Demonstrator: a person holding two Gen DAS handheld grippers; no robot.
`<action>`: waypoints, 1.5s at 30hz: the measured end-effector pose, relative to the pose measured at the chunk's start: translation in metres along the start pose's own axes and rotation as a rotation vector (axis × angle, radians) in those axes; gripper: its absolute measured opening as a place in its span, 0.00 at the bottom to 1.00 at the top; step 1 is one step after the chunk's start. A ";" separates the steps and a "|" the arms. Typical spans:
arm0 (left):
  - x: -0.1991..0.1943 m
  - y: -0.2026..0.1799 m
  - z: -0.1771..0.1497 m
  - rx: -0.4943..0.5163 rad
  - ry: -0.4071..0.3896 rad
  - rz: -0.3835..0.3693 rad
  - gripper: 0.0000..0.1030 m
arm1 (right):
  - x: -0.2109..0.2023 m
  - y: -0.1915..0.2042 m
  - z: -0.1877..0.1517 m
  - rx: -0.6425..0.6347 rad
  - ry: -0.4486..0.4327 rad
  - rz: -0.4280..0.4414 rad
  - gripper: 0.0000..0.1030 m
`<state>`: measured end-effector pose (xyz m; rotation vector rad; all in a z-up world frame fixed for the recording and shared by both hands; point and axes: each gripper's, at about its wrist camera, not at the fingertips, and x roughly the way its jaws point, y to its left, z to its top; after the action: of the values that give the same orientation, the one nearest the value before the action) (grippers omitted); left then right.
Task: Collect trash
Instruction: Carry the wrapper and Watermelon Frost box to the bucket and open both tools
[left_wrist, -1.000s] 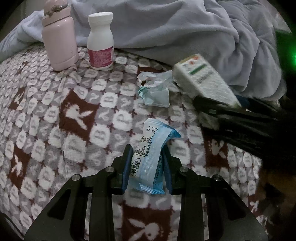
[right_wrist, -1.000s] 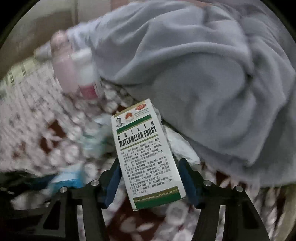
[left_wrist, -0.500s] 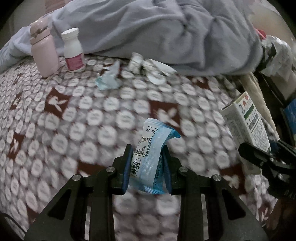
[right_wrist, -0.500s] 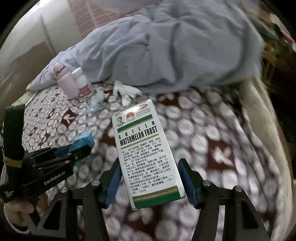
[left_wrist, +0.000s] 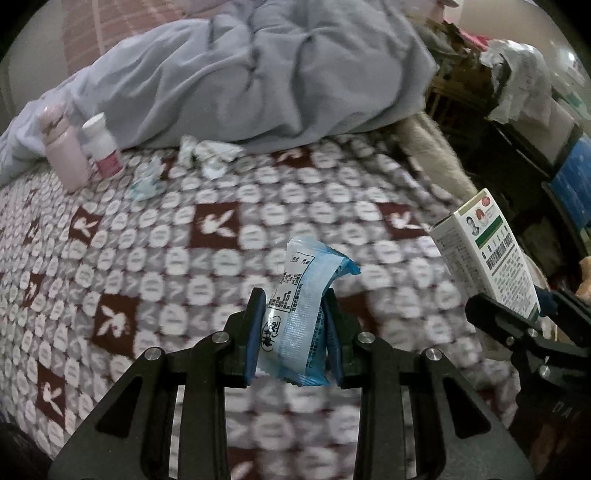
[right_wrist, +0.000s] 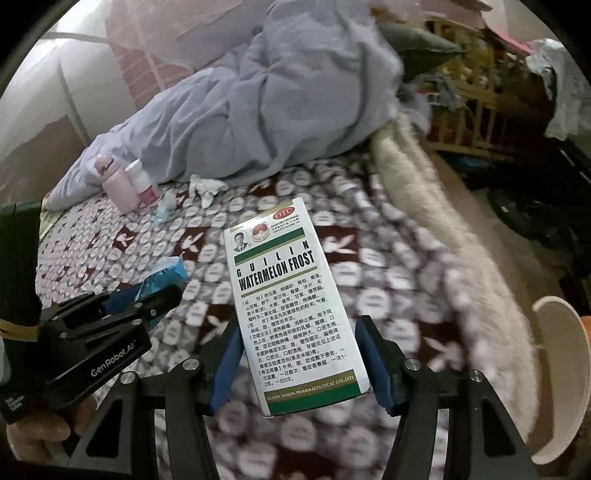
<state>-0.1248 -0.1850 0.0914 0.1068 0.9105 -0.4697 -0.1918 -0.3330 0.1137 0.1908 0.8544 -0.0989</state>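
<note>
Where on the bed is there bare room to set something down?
Free: the patterned blanket between the far clutter and both grippers, right to the fluffy edge. Crowded: by the grey duvet, the pink bottle, pill bottle and crumpled wrappers.

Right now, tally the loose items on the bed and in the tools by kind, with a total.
Bottles: 2, a pink flask and a white pill bottle
Boxes: 1, the medicine box in the right tool
Wrappers: 1, the blue packet in the left tool
Crumpled scraps: 2, white and clear-blue
Total: 6
</note>
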 end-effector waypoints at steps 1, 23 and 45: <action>-0.003 -0.009 0.000 0.011 -0.010 -0.001 0.27 | -0.005 -0.005 -0.002 0.008 -0.006 -0.004 0.57; -0.013 -0.164 0.007 0.242 -0.049 -0.126 0.27 | -0.080 -0.127 -0.040 0.215 -0.094 -0.142 0.57; 0.011 -0.281 0.012 0.368 0.024 -0.285 0.27 | -0.109 -0.238 -0.073 0.407 -0.094 -0.287 0.57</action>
<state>-0.2325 -0.4430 0.1204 0.3210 0.8581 -0.9010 -0.3556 -0.5493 0.1195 0.4403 0.7567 -0.5484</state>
